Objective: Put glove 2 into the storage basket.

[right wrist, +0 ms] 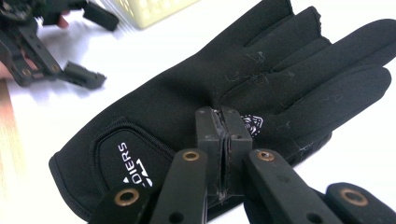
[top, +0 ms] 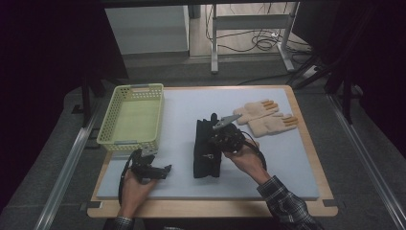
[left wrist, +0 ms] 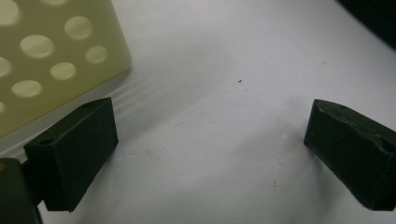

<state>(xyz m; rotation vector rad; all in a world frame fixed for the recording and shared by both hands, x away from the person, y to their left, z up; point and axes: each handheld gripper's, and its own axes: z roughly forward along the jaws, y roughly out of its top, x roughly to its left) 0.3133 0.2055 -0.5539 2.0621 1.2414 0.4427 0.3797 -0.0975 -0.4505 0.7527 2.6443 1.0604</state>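
Two grippers are at work on the pale mat (top: 182, 110), and they stand quite differently; the right gripper (right wrist: 223, 116) has its jaws pressed together over the back of a black glove (right wrist: 187, 107), and whether a pinch of fabric is caught between the pads I cannot tell, since the jaws meet right at the cloth; the glove lies flat near the middle of the mat, fingers pointing away from the person, which puts its broad back under the jaws as the easiest place to nip. The left gripper (left wrist: 210, 140) rests low over bare mat with its jaws spread wide and nothing between them, just beside the corner of the yellow basket (left wrist: 51, 56); I judge it waits there so as to be handy to the basket (top: 131, 117) without crowding the other hand. A pair of tan gloves (top: 265, 117) lies well apart at the far right of the mat, untouched; the basket looks empty, so the sorting seems barely begun.
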